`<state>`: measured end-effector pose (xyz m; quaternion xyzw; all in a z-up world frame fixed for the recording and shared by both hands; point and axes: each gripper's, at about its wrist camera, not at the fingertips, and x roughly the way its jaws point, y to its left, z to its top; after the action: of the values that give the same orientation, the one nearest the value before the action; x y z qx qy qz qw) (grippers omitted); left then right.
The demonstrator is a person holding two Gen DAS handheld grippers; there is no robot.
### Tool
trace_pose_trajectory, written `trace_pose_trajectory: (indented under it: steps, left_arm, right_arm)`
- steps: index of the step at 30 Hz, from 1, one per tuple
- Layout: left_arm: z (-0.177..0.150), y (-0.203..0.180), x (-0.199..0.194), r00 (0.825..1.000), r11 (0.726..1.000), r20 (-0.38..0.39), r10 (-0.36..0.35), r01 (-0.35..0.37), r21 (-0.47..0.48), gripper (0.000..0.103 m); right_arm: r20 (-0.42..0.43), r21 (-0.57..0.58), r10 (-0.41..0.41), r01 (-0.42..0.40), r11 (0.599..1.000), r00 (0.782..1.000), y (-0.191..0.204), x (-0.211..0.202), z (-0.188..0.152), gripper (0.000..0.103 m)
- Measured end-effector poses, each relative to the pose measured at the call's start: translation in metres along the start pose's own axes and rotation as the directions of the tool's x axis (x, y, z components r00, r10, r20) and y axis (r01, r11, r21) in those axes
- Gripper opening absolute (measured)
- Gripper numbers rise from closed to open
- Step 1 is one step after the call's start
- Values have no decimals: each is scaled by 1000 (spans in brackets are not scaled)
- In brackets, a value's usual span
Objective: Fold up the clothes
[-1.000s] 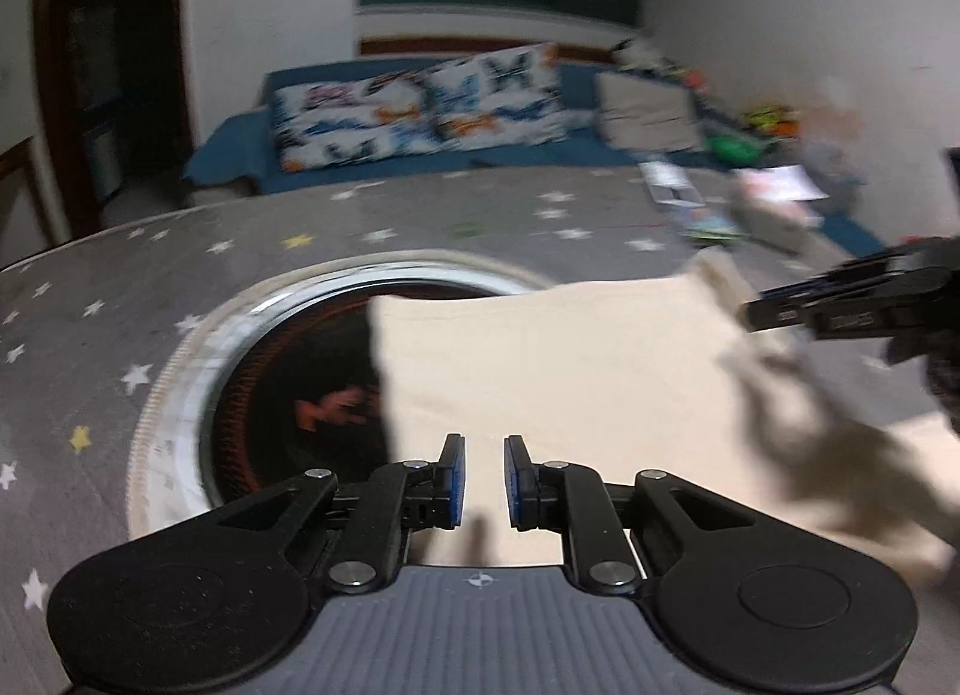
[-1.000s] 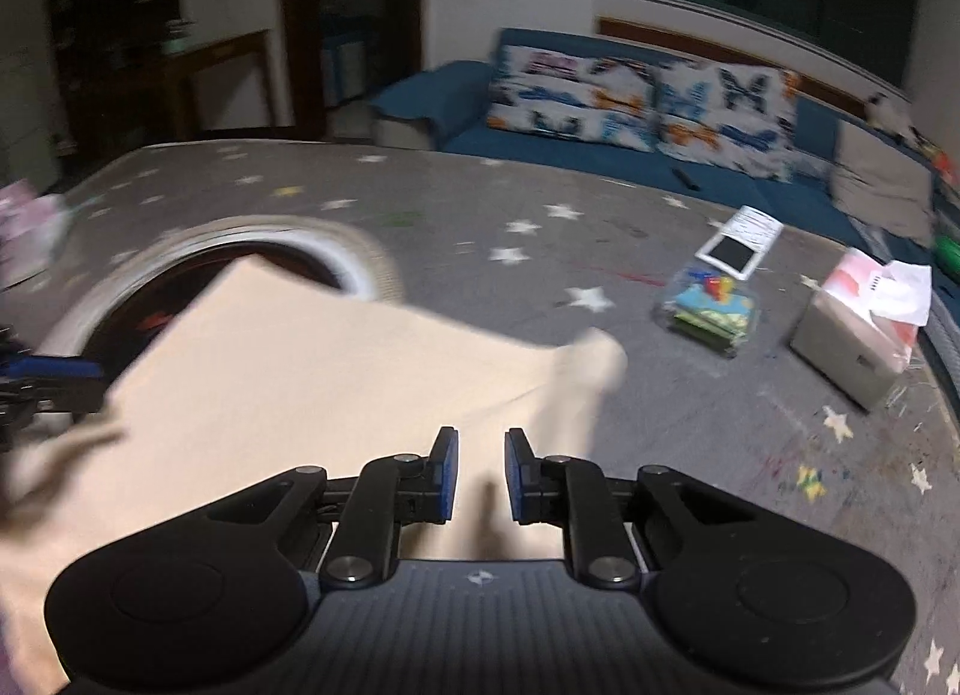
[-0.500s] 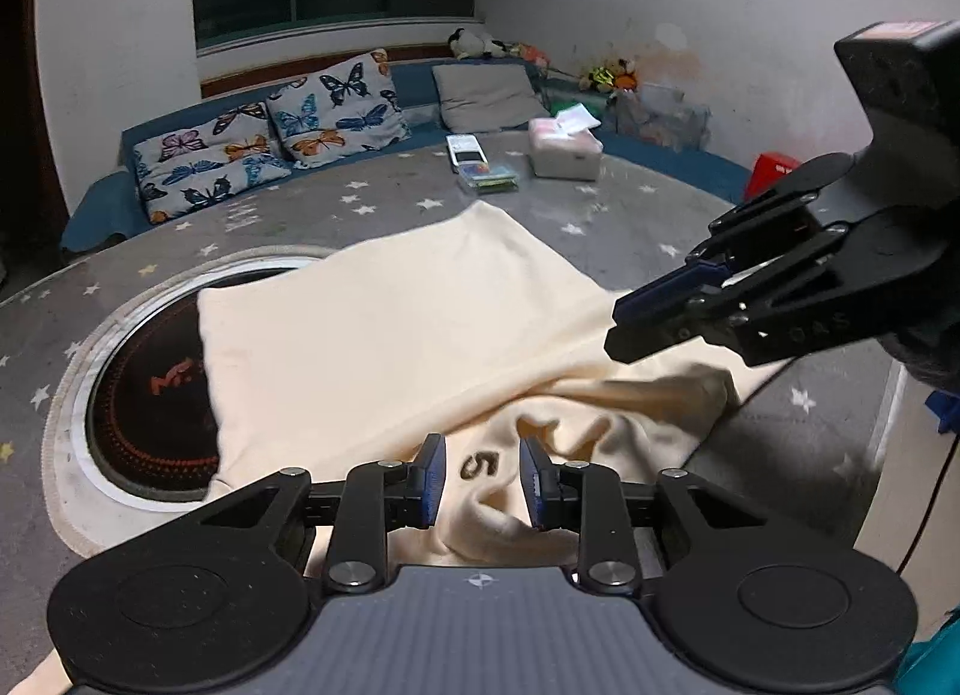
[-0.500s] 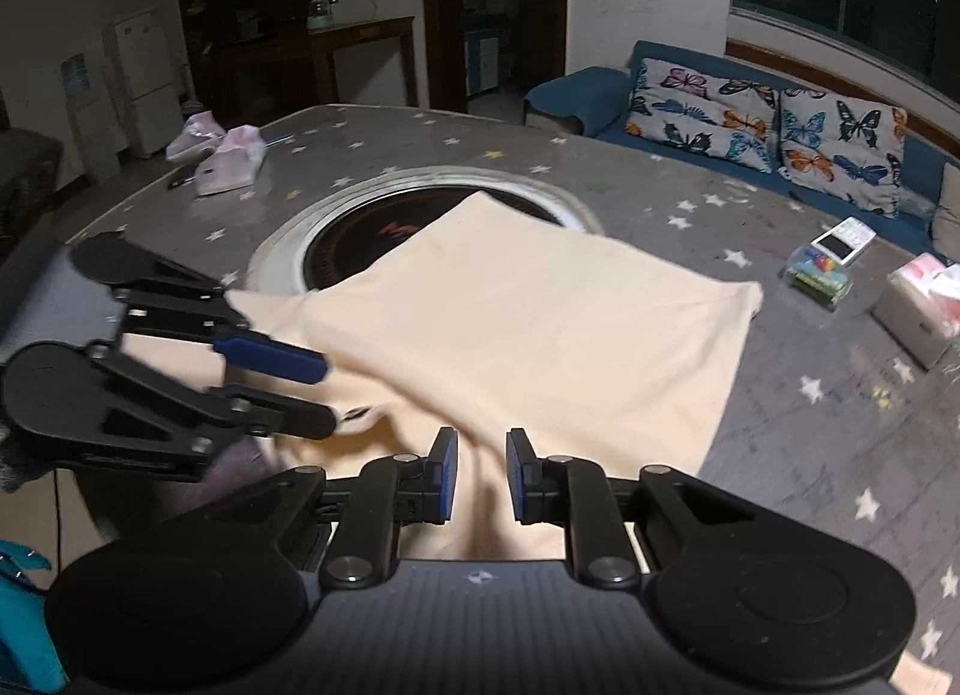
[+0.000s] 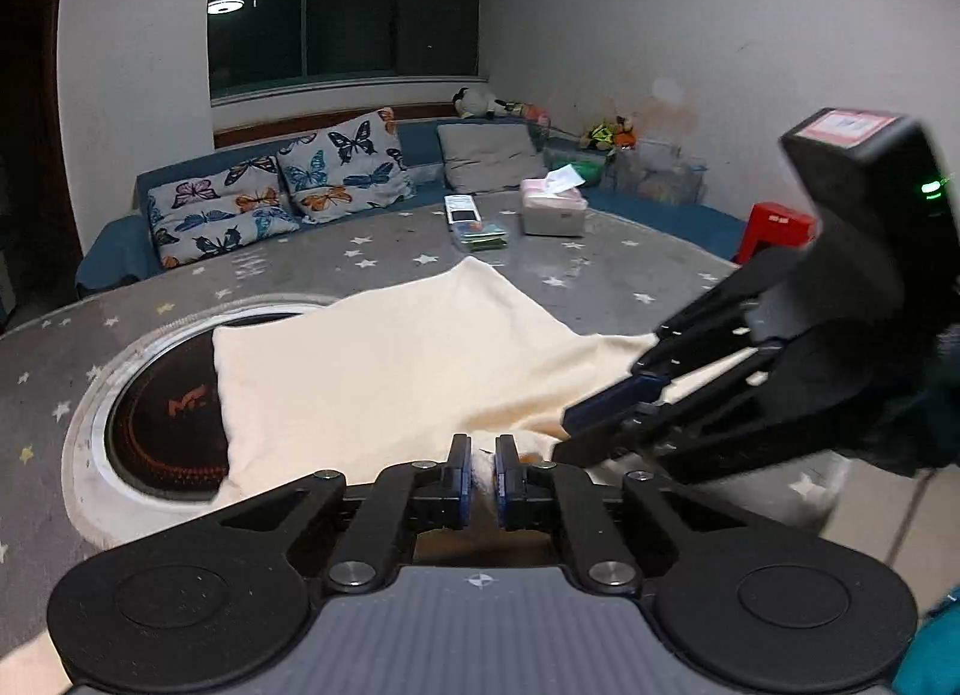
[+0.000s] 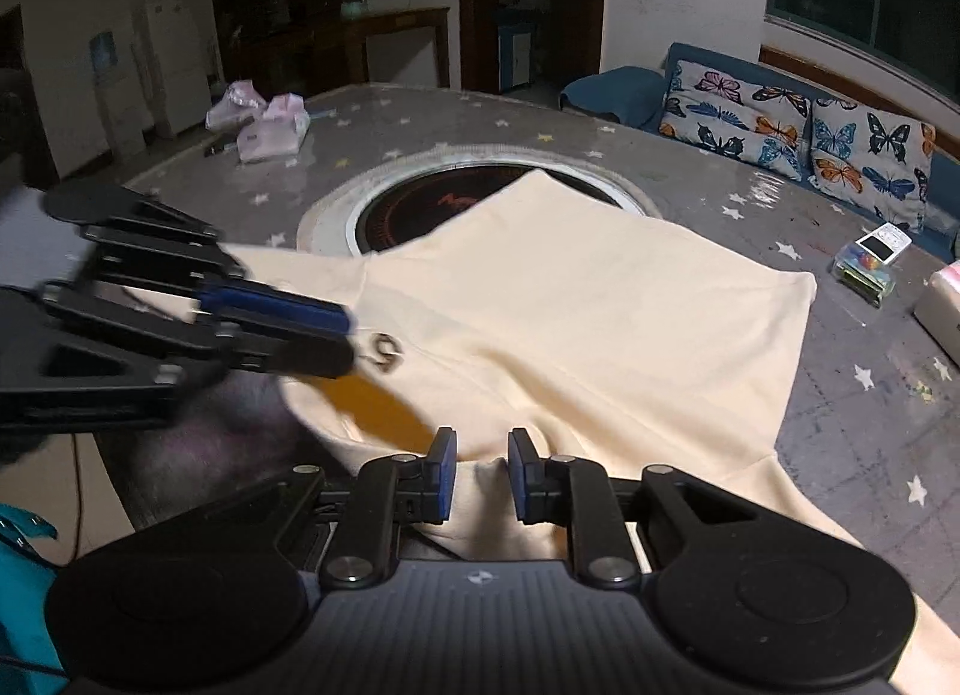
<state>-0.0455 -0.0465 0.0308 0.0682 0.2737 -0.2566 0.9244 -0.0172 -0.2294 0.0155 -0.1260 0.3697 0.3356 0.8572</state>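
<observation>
A cream garment lies spread on the grey star-patterned table, partly over a round black hob. It also shows in the right wrist view, with a dark number print near its bunched near edge. My left gripper is shut on a fold of the cream cloth at the near edge. My right gripper is open, jaws either side of a cloth ridge. Each gripper shows in the other's view, close beside it: the right one and the left one.
The round hob with a pale rim sits in the table. A tissue box and a small clear box with a phone stand at the far side. Pink packets lie far left. A sofa with butterfly cushions stands behind.
Both grippers pulled back to the garment's near edge and came close together. The left gripper closed on a cloth fold. The right gripper's jaws opened wider.
</observation>
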Motion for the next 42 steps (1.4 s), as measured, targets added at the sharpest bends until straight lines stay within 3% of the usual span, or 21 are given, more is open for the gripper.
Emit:
trace_pose_trajectory:
  steps: [5, 9, 12, 16, 21, 30, 38, 40, 42]
  left_arm:
    - [-17, 2, -1, 998, 1000, -65, -2, 2, -6, 9]
    - [-15, 8, -7, 998, 1000, -58, 1, -2, -17, 13]
    - [-12, 11, -8, 999, 1000, -38, 13, -14, -25, 16]
    - [-8, 9, -4, 1000, 999, -21, 16, -16, -28, 28]
    - [-7, 7, 12, 1000, 999, -26, -3, 1, -46, 28]
    - [-17, 0, 42, 993, 995, -93, -73, 67, -69, 25]
    - [-29, 3, 10, 996, 992, -64, -56, 48, -120, 27]
    - [-33, 13, -4, 998, 989, -58, -10, 1, -150, 28]
    - [-39, 27, -22, 996, 978, -53, 68, -77, -192, 37]
  right_arm:
    - [-24, -35, -25, 24, 999, 999, 6, 7, -7, 22]
    - [-36, -34, -35, 33, 999, 999, 6, 6, -11, 22]
    - [-36, -33, -42, 41, 999, 998, 8, 1, -15, 10]
    - [-19, -34, -38, 37, 999, 999, 13, -15, -19, 5]
    - [-51, -46, -30, 28, 999, 998, 21, -34, -35, 5]
    - [3, 8, -39, 39, 999, 999, 8, -52, -26, 9]
    - [22, 38, -4, 3, 999, 1000, 4, -14, -20, 11]
    - [5, 29, 16, -16, 999, 1000, 8, -1, -21, 12]
    - [-10, 26, 25, -25, 999, 1000, 10, 6, -25, 12]
